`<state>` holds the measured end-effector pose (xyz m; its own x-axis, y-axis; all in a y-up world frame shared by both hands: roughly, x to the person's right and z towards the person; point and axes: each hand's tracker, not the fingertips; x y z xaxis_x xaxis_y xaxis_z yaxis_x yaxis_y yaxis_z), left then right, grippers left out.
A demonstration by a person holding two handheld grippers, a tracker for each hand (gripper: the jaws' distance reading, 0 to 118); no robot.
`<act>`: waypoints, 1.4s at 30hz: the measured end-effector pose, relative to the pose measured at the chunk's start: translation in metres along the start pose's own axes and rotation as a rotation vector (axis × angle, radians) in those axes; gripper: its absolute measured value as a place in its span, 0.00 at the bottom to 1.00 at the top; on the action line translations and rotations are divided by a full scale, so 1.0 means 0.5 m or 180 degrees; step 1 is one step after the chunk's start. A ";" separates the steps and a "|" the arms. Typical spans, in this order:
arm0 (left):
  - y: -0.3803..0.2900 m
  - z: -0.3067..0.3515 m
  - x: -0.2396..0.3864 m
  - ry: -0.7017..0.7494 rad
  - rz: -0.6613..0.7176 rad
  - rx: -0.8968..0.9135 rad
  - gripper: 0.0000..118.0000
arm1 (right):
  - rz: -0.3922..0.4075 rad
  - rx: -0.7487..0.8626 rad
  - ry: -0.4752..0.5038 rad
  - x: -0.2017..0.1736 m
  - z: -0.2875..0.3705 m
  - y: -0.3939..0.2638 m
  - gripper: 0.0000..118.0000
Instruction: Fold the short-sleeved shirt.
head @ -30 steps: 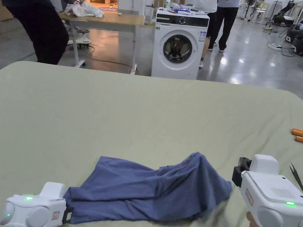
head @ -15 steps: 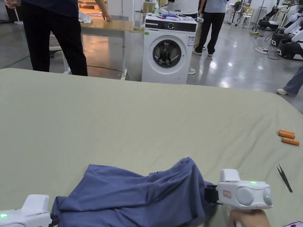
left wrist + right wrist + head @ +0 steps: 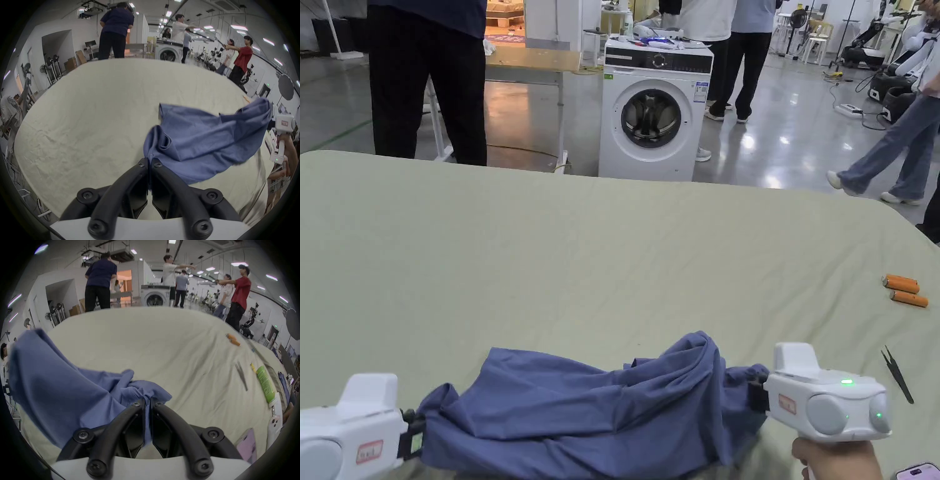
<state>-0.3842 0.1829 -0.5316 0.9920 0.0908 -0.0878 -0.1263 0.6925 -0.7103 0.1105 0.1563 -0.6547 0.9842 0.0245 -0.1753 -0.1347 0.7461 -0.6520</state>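
Note:
A crumpled blue short-sleeved shirt (image 3: 594, 406) hangs stretched between my two grippers, just above the near edge of the pale green table (image 3: 600, 250). My left gripper (image 3: 415, 431) is shut on the shirt's left end; in the left gripper view its jaws pinch a fold of the shirt (image 3: 203, 142) at the left gripper (image 3: 149, 160). My right gripper (image 3: 755, 390) is shut on the right end. In the right gripper view, bunched hem of the shirt (image 3: 65, 386) runs between the jaws of the right gripper (image 3: 147, 400).
Two orange cylinders (image 3: 901, 290) and black tweezers (image 3: 897, 374) lie on the table at the right. A green tube (image 3: 265, 384) and a phone (image 3: 919, 472) sit near the right edge. Behind the table stand a washing machine (image 3: 650, 109) and several people.
My right gripper moved in from the right and took hold of the shirt's right end. Both ends have lifted off the table, so the shirt now sags between the grippers.

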 end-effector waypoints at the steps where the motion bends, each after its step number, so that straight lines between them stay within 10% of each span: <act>1: 0.015 0.012 -0.007 -0.0022 0.0046 0.0076 0.00 | 0.0007 0.0042 -0.0009 0.003 0.015 0.013 0.04; 42: 0.738 0.252 -0.014 0.0312 -0.0306 0.1933 0.00 | 0.0042 0.2101 -0.0829 0.061 0.380 0.687 0.04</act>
<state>-0.4383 0.5280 -0.7051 0.9911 -0.0384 -0.1273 0.0128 0.9804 -0.1966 0.1162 0.5396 -0.7437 0.9895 0.1331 0.0557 -0.1302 0.9900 -0.0534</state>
